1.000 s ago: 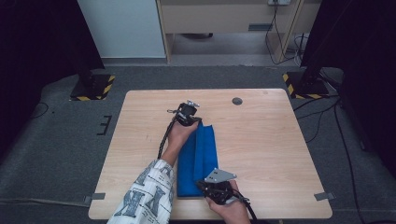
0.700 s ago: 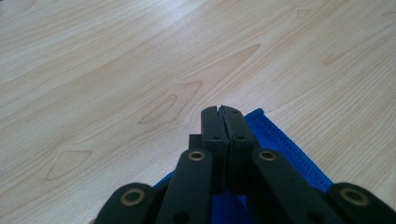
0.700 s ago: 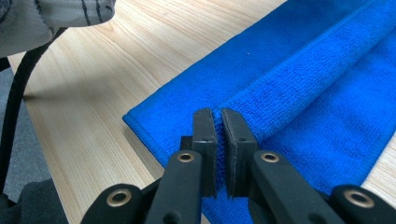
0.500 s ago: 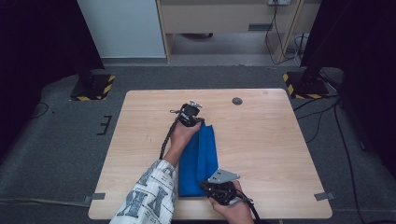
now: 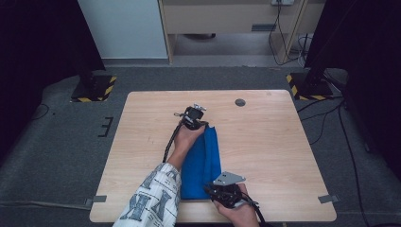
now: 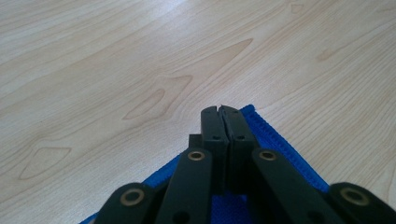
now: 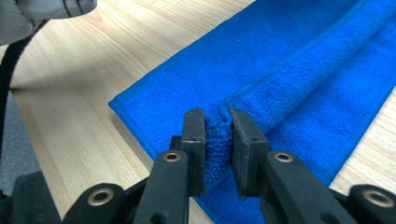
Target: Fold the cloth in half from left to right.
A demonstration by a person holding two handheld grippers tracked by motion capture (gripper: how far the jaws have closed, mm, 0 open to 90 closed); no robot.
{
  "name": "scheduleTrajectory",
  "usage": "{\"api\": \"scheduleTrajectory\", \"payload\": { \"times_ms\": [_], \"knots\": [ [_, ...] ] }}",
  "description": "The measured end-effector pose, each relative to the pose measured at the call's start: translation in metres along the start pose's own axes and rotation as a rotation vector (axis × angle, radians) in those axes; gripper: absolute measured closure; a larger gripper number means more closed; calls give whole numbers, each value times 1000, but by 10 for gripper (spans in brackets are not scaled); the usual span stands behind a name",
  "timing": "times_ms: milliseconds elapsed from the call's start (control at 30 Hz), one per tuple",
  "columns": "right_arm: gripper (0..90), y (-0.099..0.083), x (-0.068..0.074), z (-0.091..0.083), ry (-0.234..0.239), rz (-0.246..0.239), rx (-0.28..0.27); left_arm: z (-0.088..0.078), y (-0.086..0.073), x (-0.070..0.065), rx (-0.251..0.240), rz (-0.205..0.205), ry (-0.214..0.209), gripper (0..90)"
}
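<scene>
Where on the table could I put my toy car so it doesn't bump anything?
The widest bare wood is on the right, between the blue cloth and the table edge, below the small dark disc. The left side, beside the patterned sleeve, is free too. The middle is crowded: left gripper at the cloth's far end, right gripper at its near end.

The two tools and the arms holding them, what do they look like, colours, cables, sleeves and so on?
Both tools are black. The left tool trails a black cable back along the forearm. The right tool carries a grey three-cornered plate on top and also trails a black cable. Each has two flat black jaws on linked arms with brass-coloured rivets. The left arm wears a white sleeve with dark newspaper-style print.
</scene>
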State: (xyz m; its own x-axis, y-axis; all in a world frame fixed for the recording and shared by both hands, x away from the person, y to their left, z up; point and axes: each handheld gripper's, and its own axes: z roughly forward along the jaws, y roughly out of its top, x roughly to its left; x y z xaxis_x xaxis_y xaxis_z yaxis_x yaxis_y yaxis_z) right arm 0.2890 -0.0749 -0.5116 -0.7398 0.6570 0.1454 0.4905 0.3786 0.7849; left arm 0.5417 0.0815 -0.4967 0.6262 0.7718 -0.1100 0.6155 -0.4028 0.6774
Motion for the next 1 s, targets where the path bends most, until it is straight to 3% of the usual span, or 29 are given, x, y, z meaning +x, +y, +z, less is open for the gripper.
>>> {"api": "scheduleTrajectory", "payload": {
  "times_ms": [133, 600, 1000],
  "knots": [
    [700, 0, 1, -2, -3, -5, 1, 0, 0, 0, 0, -1, 2, 885],
    [436, 4, -9, -14, -55, 48, -29, 1, 0, -3, -10, 0, -7, 884],
    [388, 11, -21, -19, -110, 64, -60, 2, 1, -7, -20, -1, -19, 881]
  ]
}}
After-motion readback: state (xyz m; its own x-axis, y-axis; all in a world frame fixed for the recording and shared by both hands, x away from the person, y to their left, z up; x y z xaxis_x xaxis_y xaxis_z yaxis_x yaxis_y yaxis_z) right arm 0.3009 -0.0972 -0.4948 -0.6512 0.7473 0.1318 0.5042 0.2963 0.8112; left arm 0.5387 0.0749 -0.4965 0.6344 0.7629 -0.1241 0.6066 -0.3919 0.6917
